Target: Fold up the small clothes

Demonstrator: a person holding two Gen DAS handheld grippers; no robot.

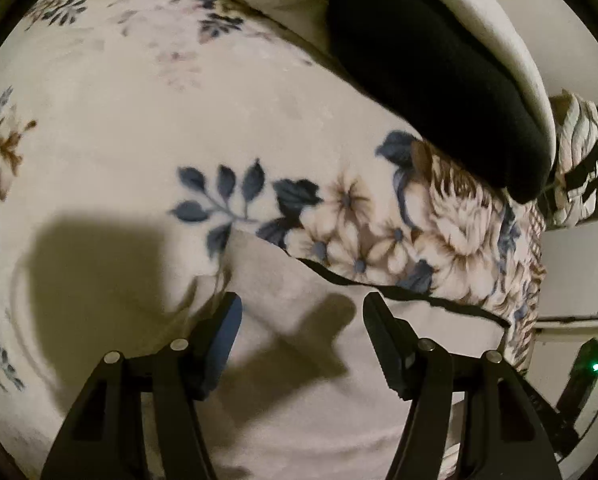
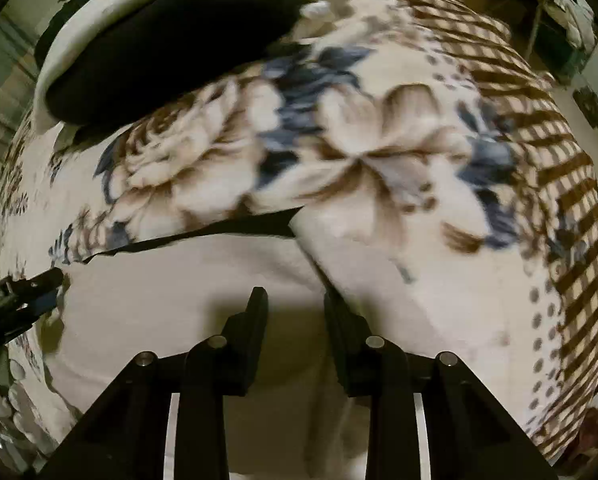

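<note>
A pale cream garment [image 1: 299, 392] [image 2: 171, 292] lies flat on the floral blanket, with a thin black edge [image 1: 431, 300] [image 2: 203, 234] along its far side. Over it, pointing steeply down, my left gripper [image 1: 303, 316] stands open with nothing between its fingers. My right gripper [image 2: 295, 300] hovers over the same garment, jaws narrower but apart, no cloth visibly pinched. A raised fold of the garment [image 2: 311, 252] runs toward its right finger. The left gripper's tip [image 2: 39, 284] shows at the right wrist view's left edge.
The floral blanket [image 1: 139, 140] [image 2: 379, 140] covers the bed. A black cloth on a white one [image 1: 439, 80] [image 2: 171, 40] lies at the far side. The bed's edge drops off at right, where a black device with a green light [image 1: 587, 368] sits.
</note>
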